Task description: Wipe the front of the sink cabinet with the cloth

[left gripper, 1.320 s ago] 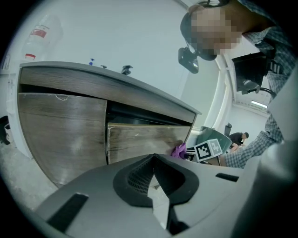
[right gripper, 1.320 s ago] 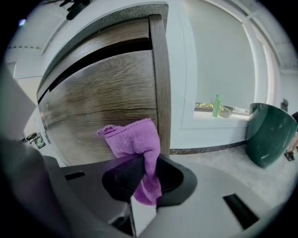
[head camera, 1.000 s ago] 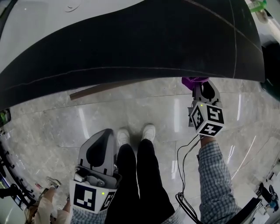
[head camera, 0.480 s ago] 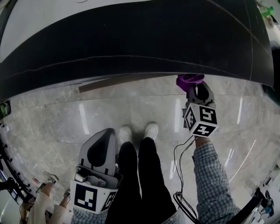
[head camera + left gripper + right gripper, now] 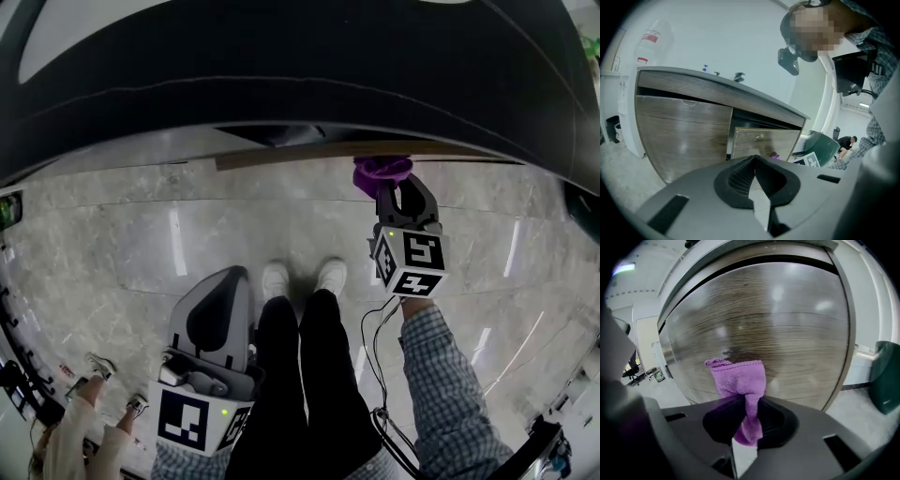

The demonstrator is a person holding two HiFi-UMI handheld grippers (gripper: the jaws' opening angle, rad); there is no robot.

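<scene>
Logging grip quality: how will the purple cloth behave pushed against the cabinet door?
Probably floppy: the purple cloth bunches and folds where the right gripper pinches it. Likely light, and its fuzzy pile should drag rather than slip on the cabinet door.

The purple cloth [image 5: 738, 378], bunched and pinched upright in the right gripper's [image 5: 746, 404] closed jaws, has its folded top at the glossy wood-grain sink cabinet front [image 5: 778, 319].

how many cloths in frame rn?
1: purple cloth clamped in the right gripper, in front of the wood cabinet door. Left gripper is shut, empty. Others could be hidden.
</scene>
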